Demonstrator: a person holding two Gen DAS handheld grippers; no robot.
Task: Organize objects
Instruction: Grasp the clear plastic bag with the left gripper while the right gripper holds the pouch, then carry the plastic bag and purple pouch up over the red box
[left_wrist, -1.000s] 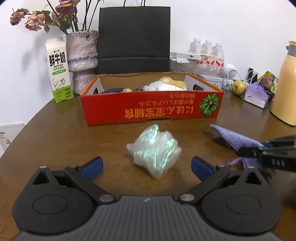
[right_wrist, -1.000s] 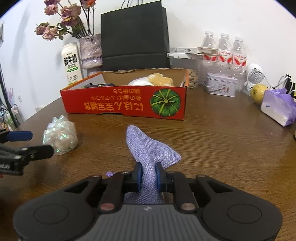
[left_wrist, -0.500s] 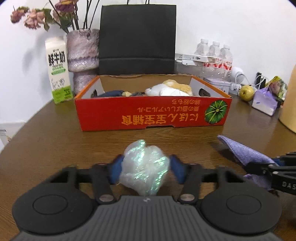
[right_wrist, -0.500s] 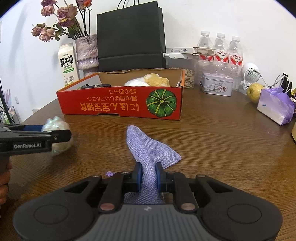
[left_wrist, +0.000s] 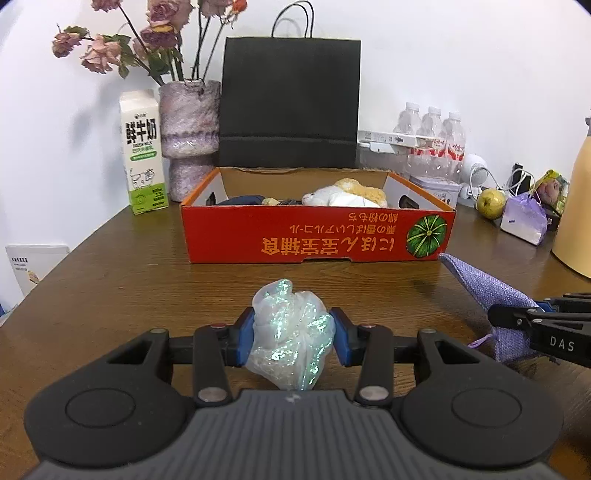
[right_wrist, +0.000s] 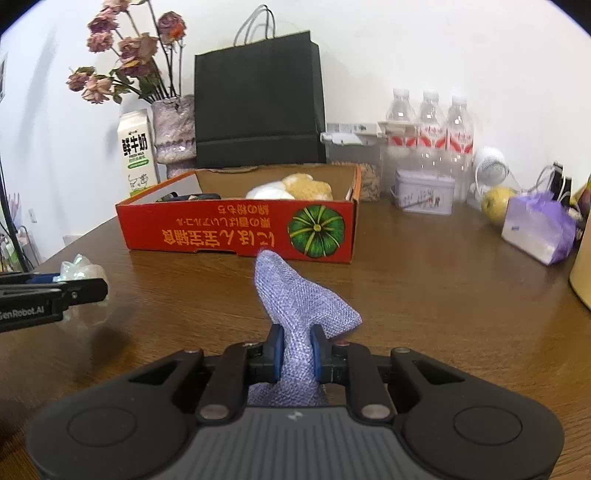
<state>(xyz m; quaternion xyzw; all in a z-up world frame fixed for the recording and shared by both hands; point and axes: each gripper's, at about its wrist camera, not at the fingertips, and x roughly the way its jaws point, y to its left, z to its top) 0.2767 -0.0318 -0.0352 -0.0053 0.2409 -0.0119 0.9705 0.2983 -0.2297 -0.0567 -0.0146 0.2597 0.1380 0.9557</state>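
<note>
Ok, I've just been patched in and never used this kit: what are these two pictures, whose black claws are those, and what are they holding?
No robot here: a person holds a hand-held claw in each hand, and each claw carries a camera looking along its fingers. The left claw's view shows the left claw, whose jaws have just been closing, its blue pads now pressing a shiny crumpled bag. The right claw's view shows the right claw shut on a purple cloth pouch. Each claw also shows at the edge of the other's picture. Ahead on the brown table sits an open red box with a plush toy inside.
</note>
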